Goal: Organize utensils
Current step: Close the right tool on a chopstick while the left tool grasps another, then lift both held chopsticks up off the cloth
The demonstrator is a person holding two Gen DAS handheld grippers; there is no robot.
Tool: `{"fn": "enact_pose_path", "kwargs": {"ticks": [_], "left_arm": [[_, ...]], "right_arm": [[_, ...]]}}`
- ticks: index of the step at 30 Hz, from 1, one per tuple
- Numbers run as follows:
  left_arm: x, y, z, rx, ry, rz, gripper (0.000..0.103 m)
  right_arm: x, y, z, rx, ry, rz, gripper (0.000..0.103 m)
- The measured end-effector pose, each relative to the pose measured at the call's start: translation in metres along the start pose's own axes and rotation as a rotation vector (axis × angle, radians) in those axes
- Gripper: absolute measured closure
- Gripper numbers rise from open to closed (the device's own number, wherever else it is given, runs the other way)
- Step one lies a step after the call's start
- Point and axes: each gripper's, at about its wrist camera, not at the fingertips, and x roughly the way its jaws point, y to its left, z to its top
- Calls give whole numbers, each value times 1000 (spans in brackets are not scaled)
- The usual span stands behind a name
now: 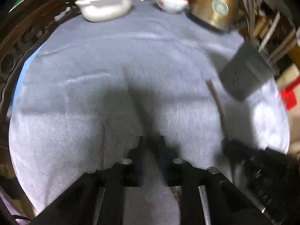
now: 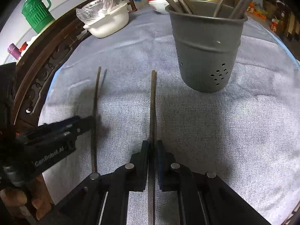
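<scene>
My right gripper (image 2: pixel 152 144) is shut on a brown chopstick (image 2: pixel 153 101) that points forward toward the grey perforated utensil holder (image 2: pixel 206 50), which holds several utensils. In the right wrist view my left gripper (image 2: pixel 91 121) is shut on a second chopstick (image 2: pixel 96 97), held just above the cloth. In the blurred left wrist view my left gripper (image 1: pixel 151 140) looks closed, but no chopstick shows between its fingers. The right gripper's chopstick (image 1: pixel 216 99) and the holder (image 1: pixel 245 69) show at the right of that view.
A grey cloth (image 2: pixel 206 131) covers the round table. At the far side stand a white pot with a plastic bag (image 2: pixel 107 21), a red-banded bowl (image 2: pixel 157 0) and a brass kettle (image 1: pixel 213 5). A carved wooden chair back (image 2: pixel 43 63) borders the left. A green jug (image 2: pixel 35 11) stands beyond.
</scene>
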Motion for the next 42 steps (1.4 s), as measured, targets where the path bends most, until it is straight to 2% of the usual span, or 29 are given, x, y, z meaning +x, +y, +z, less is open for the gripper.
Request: {"fn": "enact_pose_path", "kwargs": {"ticks": [5,8,10,12,13,14,16,18,23,24,26,32,42], "left_arm": [[2,2,-17,176,51,7,95],[3,12,-24,212,85,3,94],[6,18,-23,196,115,-11,92],[7,23,-20,174,125,-23,79],[6,24,-17,165,121,-31,64],[4,27,-13,146,104,-41,56],[1,32,-6,107,73,-49,55],[6,34,-1,84,74,-58,55],[31,32,10,53,133,-25,55],[35,31,14,51,143,-22,56],[40,32,14,42,139,-7,70],[49,36,14,44,149,31,91],[49,43,19,64,144,32,94]], "right_arm": [[-1,2,0,-48,48,-6,94],[0,7,3,-97,96,-22,94],[3,9,8,-101,111,-17,91],[5,12,12,-107,128,-28,91],[6,13,16,-106,129,-36,91],[4,15,20,-106,121,-43,91],[3,14,25,-96,109,-51,91],[3,13,34,-75,100,-51,90],[22,15,48,-60,146,-70,90],[23,17,49,-63,142,-74,90],[25,20,51,-76,160,-84,90],[28,26,54,-118,200,-105,91],[46,57,64,-183,245,-146,90]]}}
